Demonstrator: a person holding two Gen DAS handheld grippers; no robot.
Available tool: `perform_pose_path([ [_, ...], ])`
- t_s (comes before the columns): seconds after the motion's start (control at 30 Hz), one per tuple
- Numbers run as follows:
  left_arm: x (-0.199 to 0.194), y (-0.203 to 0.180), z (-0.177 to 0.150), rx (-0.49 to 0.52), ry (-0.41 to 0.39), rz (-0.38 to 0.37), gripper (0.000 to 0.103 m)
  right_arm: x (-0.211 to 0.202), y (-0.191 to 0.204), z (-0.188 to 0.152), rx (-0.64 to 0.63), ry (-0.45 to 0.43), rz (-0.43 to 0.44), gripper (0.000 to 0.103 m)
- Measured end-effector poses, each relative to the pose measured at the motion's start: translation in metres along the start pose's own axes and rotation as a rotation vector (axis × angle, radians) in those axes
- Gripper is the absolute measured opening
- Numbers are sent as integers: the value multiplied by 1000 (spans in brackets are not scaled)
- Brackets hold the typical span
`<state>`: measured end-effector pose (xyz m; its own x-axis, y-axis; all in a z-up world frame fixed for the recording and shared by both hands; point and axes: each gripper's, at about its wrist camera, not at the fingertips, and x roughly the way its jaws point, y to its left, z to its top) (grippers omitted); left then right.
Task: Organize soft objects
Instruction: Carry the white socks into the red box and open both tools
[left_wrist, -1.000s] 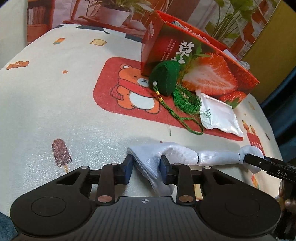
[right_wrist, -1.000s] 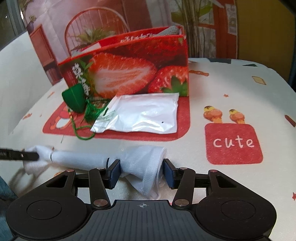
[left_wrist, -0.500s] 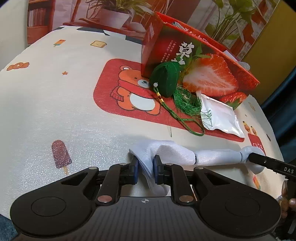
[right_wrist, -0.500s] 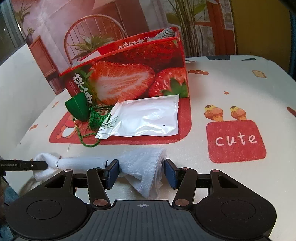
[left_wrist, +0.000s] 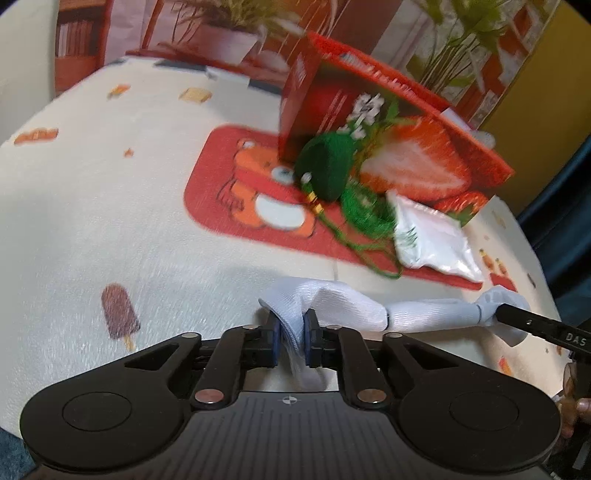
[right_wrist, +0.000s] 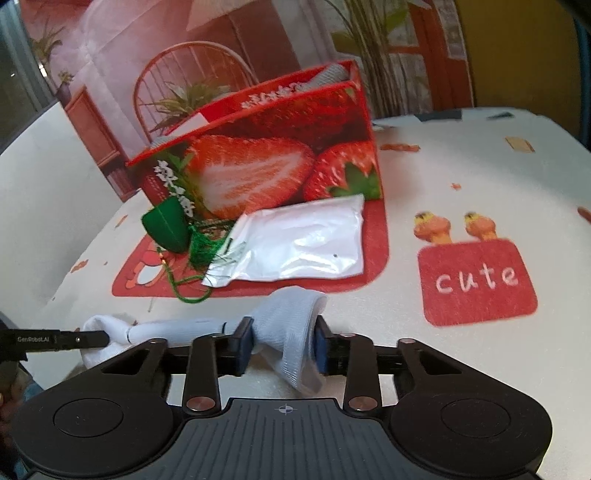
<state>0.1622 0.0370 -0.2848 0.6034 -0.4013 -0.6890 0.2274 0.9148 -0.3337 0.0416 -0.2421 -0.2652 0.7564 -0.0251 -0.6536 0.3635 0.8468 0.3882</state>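
Two grippers were set on one white sock (left_wrist: 369, 308), which lay stretched along the near edge of the printed tablecloth (left_wrist: 110, 206), well in front of the strawberry box (right_wrist: 266, 170). That box, the largest thing on the cloth, stood open at the top with grey fabric showing inside it. Against the box's front a silver-white pouch (right_wrist: 303, 240) was laid flat, and at the box's left front corner a green tasselled sachet (right_wrist: 166, 225) was leaned, its cord trailing toward the sock.

At the sock's end farther from the pouch, the left gripper (left_wrist: 292, 334) was seen closing, its blue pads already pinching a thin fold of cloth. At the end lying in front of the pouch, the right gripper (right_wrist: 283, 345) was likewise closing, with a bulkier bunch of sock between its pads and pressed on both sides.

The step in hand was judged to be the grasp of the sock at both ends. A lift with both grips kept firm would be called for next, then a carry back to the box and a drop through its open top; the thin left-hand pinch could slip if pulled hard.
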Motion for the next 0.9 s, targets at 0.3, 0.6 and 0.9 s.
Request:
perform_pose_path([
  [0.3,-59,-45,62,121,-258,-72,10,-32,23,59,-135,-168,10,22],
  [0.6,-56,-103,156,262,-412,-67,10,-43,42,160,-264,-363,-54,21],
  [0.9,30,-130,209,330,-320,51,10,25,45,222,-381,-321,-165,21],
])
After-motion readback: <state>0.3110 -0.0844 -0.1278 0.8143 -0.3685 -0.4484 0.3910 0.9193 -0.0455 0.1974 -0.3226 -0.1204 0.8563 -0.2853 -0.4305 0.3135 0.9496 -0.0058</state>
